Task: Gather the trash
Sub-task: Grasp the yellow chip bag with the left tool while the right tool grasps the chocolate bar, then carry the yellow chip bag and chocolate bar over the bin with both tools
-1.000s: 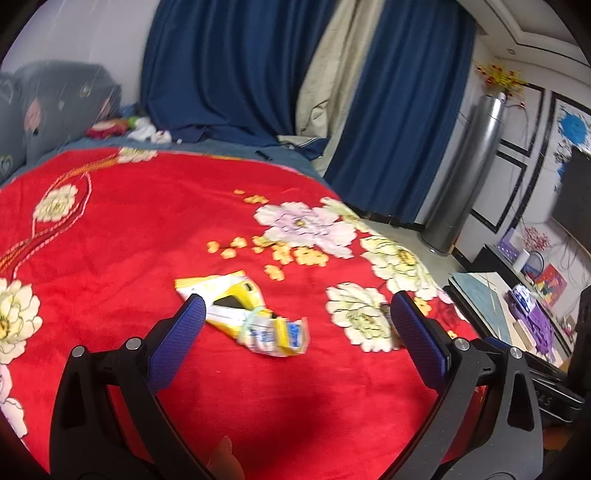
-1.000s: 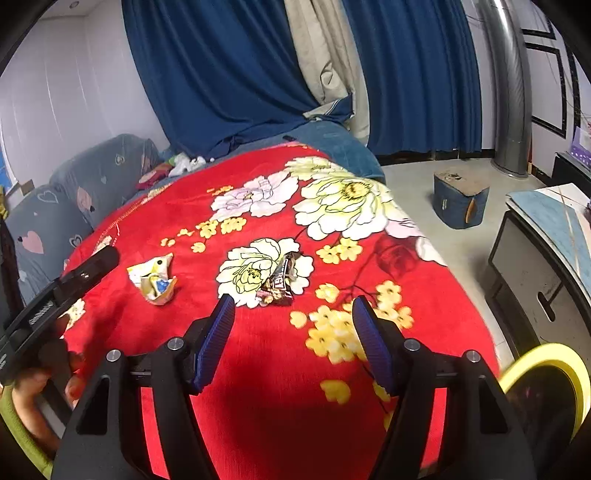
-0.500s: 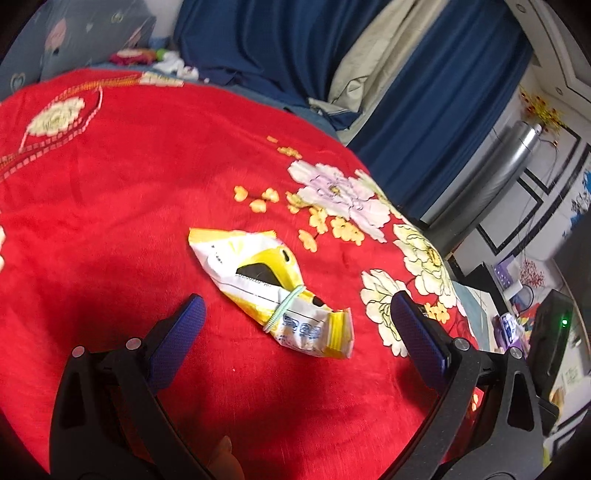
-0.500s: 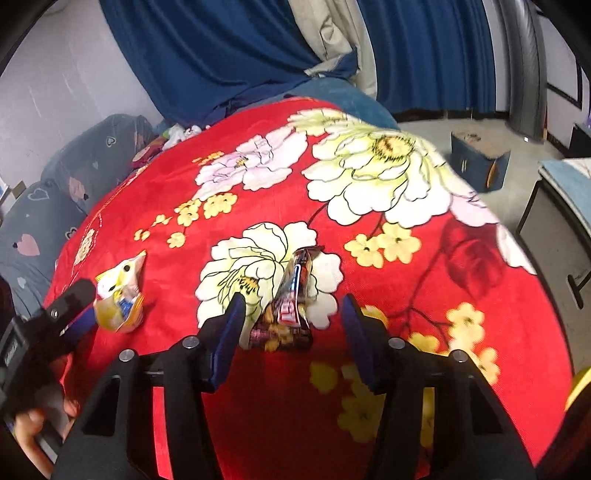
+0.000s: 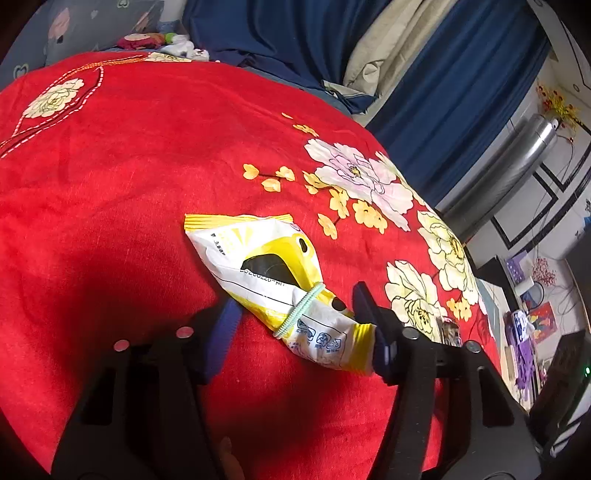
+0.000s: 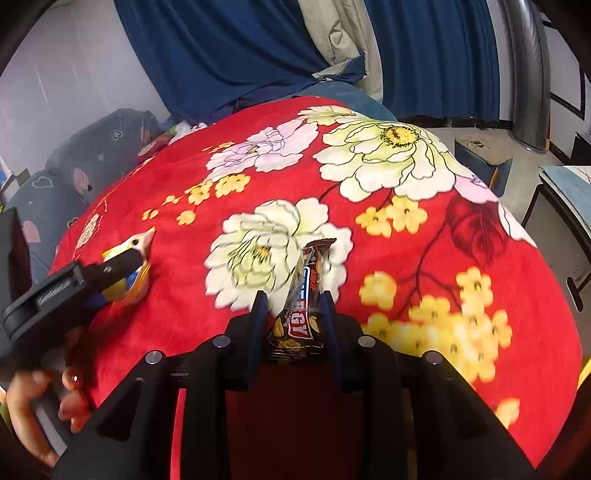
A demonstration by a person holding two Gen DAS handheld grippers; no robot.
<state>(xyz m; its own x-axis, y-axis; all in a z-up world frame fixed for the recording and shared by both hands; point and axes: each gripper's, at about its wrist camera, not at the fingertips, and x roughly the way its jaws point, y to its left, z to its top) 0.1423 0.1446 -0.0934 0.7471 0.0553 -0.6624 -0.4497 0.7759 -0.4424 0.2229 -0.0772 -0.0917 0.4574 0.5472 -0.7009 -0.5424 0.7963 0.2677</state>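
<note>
A yellow and white snack bag (image 5: 273,273) with a green rubber band round it lies on the red flowered blanket (image 5: 110,177). My left gripper (image 5: 295,306) straddles its lower end, jaws partly closed, fingers near or touching the bag. It also shows in the right wrist view (image 6: 127,271), with the left gripper over it. A dark energy bar wrapper (image 6: 301,306) lies on a white flower. My right gripper (image 6: 293,299) has its fingers close on both sides of the wrapper; contact is unclear.
Blue curtains (image 5: 280,33) and grey pillows (image 6: 92,155) lie beyond the bed. A silver cylinder (image 5: 517,162) and a cluttered cabinet (image 5: 532,321) stand right of the bed. A small blue box (image 6: 484,162) sits on the floor. My hand (image 6: 33,398) holds the left gripper.
Both grippers have moved forward and down onto their items. The left jaws have narrowed around the snack bag. The right jaws have narrowed around the energy bar wrapper.
</note>
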